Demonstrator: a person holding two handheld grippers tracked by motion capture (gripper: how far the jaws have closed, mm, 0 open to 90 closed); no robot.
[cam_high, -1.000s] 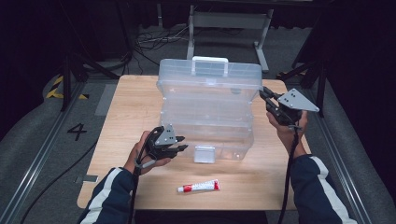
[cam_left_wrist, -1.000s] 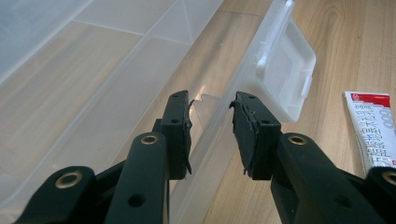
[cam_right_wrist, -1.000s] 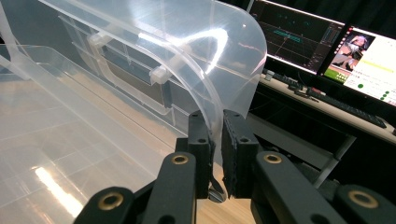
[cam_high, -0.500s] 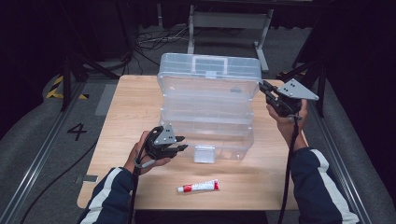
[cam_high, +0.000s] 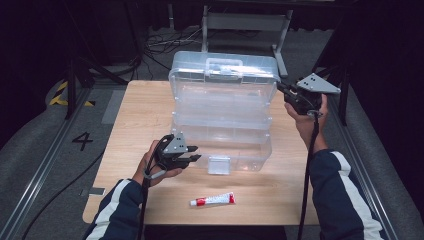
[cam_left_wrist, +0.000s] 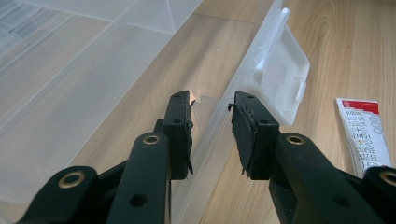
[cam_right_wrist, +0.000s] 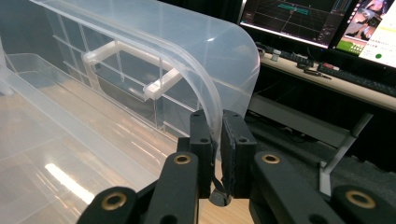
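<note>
A clear plastic box (cam_high: 225, 145) stands mid-table with its lid (cam_high: 225, 80) raised nearly upright. My right gripper (cam_high: 281, 87) is at the lid's right edge. In the right gripper view it (cam_right_wrist: 215, 126) is shut on the lid's curved rim (cam_right_wrist: 187, 42), and the white handle (cam_right_wrist: 130, 60) shows through the plastic. My left gripper (cam_high: 195, 156) rests at the box's front left. Seen in the left gripper view, it (cam_left_wrist: 212, 107) is open, with the box's front wall (cam_left_wrist: 210, 140) running between its jaws and the latch flap (cam_left_wrist: 285, 84) just beyond.
A red-and-white tube (cam_high: 212, 200) lies on the wooden table (cam_high: 140, 110) in front of the box, right of my left gripper's jaws (cam_left_wrist: 366, 135). Monitors (cam_right_wrist: 299, 18) and a desk stand behind the table. A metal frame (cam_high: 245, 22) is beyond the far edge.
The right gripper has swung the lid up and back from a low angle to nearly upright. The left gripper has stayed at the front wall.
</note>
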